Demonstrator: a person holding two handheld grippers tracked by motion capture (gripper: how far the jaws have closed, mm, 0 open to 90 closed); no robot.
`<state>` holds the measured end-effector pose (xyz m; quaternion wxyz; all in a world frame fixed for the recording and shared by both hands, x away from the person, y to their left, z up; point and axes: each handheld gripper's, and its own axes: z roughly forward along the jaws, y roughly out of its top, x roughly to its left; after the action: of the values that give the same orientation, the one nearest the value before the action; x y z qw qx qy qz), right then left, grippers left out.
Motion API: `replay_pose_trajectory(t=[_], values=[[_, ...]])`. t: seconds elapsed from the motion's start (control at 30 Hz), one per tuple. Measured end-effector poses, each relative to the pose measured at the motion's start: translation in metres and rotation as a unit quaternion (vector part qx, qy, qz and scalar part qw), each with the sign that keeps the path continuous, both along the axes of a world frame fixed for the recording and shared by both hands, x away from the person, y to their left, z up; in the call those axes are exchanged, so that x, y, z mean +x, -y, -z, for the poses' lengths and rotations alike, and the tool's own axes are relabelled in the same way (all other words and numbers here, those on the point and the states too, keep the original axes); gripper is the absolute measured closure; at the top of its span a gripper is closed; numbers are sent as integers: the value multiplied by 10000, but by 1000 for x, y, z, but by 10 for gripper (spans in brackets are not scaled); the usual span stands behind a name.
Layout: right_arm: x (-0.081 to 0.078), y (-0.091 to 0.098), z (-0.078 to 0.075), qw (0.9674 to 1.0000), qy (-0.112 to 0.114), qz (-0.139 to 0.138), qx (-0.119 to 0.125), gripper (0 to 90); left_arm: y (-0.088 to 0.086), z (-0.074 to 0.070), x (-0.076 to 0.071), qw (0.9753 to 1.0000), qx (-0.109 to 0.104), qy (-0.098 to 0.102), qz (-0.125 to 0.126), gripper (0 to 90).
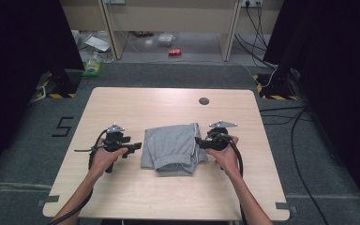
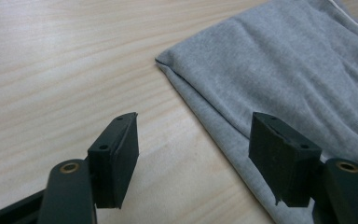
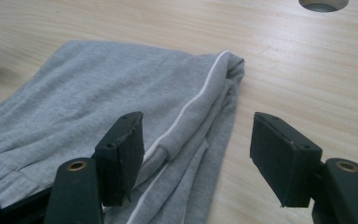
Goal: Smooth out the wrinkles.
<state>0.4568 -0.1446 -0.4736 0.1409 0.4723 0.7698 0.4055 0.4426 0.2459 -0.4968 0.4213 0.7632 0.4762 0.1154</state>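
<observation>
the folded grey garment lies mid-counter, no label legible. left gripper and right gripper flank it, fingers wide, holding nothing; a "5" marks the floor.

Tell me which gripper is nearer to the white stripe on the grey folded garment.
Right. The right gripper hovers open just above the white stripe, while the left gripper is open at the garment's opposite edge.
</observation>
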Motion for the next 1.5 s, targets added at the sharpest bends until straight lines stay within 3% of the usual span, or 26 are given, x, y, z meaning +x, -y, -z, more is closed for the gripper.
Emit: replay_pose_trajectory(t=[0.33, 0.8, 1.1, 1.5], values=[[-13, -9, -1, 9999, 32, -157, -9, 352, -1, 1, -16, 9999, 97, 92, 100, 308], [-37, -18, 3, 9996, 67, -282, -52, 340, 1, 15, -53, 9991, 266, 190, 288, 292], [-58, -2, 8, 9996, 74, -280, -58, 333, 13, 14, -57, 9986, 257, 230, 402, 271], [-81, 3, 8, 9991, 51, -399, -94, 323, 3, 19, -84, 9982, 276, 211, 484, 257]])
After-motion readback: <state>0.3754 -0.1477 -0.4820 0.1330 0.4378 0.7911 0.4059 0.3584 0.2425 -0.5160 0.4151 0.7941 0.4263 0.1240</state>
